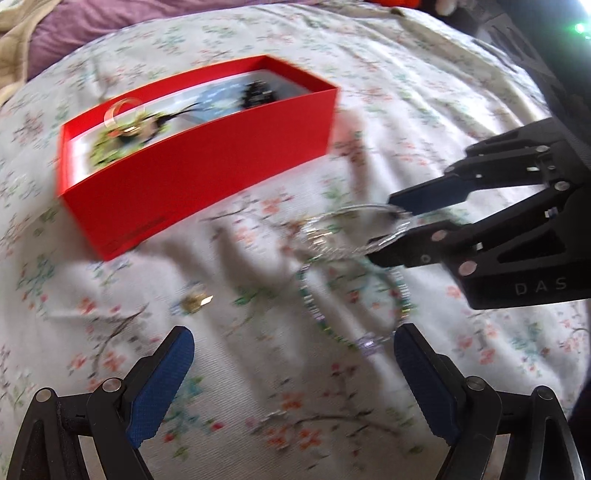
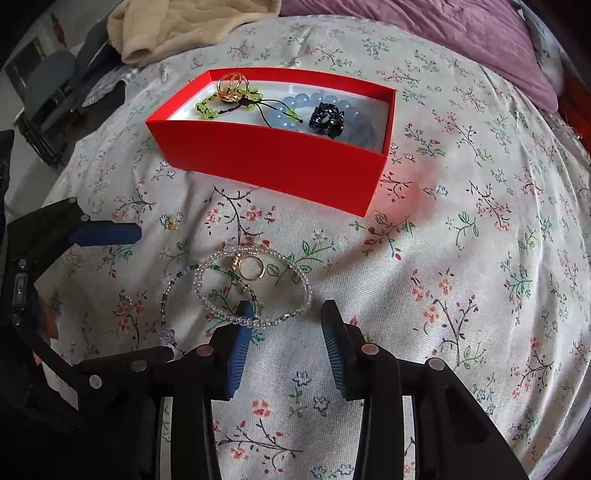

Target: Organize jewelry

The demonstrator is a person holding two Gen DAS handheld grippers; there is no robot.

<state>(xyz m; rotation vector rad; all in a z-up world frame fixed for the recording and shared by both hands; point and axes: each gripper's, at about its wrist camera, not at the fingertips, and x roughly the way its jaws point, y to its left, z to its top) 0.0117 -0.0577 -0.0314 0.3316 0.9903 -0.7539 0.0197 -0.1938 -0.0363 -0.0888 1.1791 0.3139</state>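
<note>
A red box (image 2: 273, 162) stands open on the floral bedsheet (image 2: 461, 229). It holds gold rings (image 2: 231, 86), a green bead bracelet (image 2: 207, 107), a pale blue bead bracelet (image 2: 295, 107) and a black piece (image 2: 327, 116). In front of it lie a clear bead bracelet (image 2: 207, 299), a gold ring (image 2: 251, 267) and a teal bead strand (image 2: 166, 295). My right gripper (image 2: 287, 306) is over the clear bracelet's near side. Its jaws stand partly apart, and the strand crosses its left fingertip (image 2: 243, 314) without either pad pressing on it. My left gripper (image 1: 293, 332) hangs wide open above the teal strand (image 1: 310, 295).
A small gold piece (image 2: 171, 221) lies alone on the sheet, left of the bracelets. A beige blanket (image 2: 184, 26) and a purple quilt (image 2: 424, 29) are bunched behind the box. A chair (image 2: 48, 85) stands past the bed's left edge.
</note>
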